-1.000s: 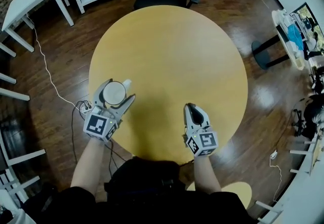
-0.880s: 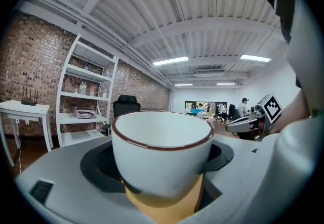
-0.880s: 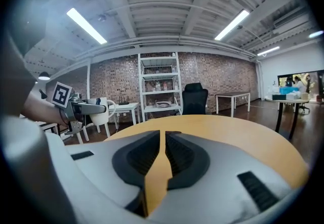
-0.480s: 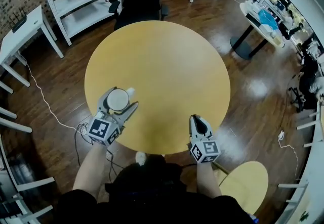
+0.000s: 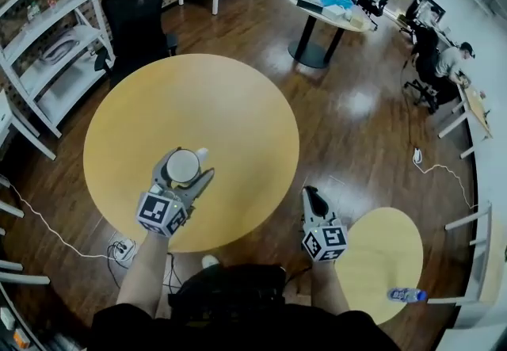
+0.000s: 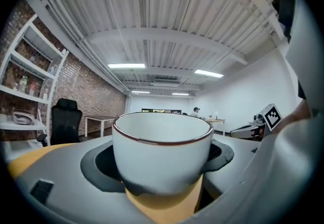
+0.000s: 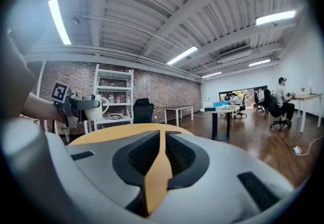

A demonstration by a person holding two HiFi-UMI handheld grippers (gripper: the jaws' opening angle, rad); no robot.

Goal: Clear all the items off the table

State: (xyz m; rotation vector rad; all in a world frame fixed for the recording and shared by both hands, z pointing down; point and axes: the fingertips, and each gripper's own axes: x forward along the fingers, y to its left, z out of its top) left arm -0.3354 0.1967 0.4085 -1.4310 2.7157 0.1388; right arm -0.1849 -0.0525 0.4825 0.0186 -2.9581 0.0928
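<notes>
While over table point(image 5: 214, 96), cup point(image 6: 162, 152) in left tongs point(image 5: 187, 165)

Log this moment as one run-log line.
left gripper: shut on white cup, over round table | right gripper: shut, empty, past table edge

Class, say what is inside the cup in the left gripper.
From above, the cup looks empty, bare white inside. In the left gripper view its wall hides the bottom.
</notes>
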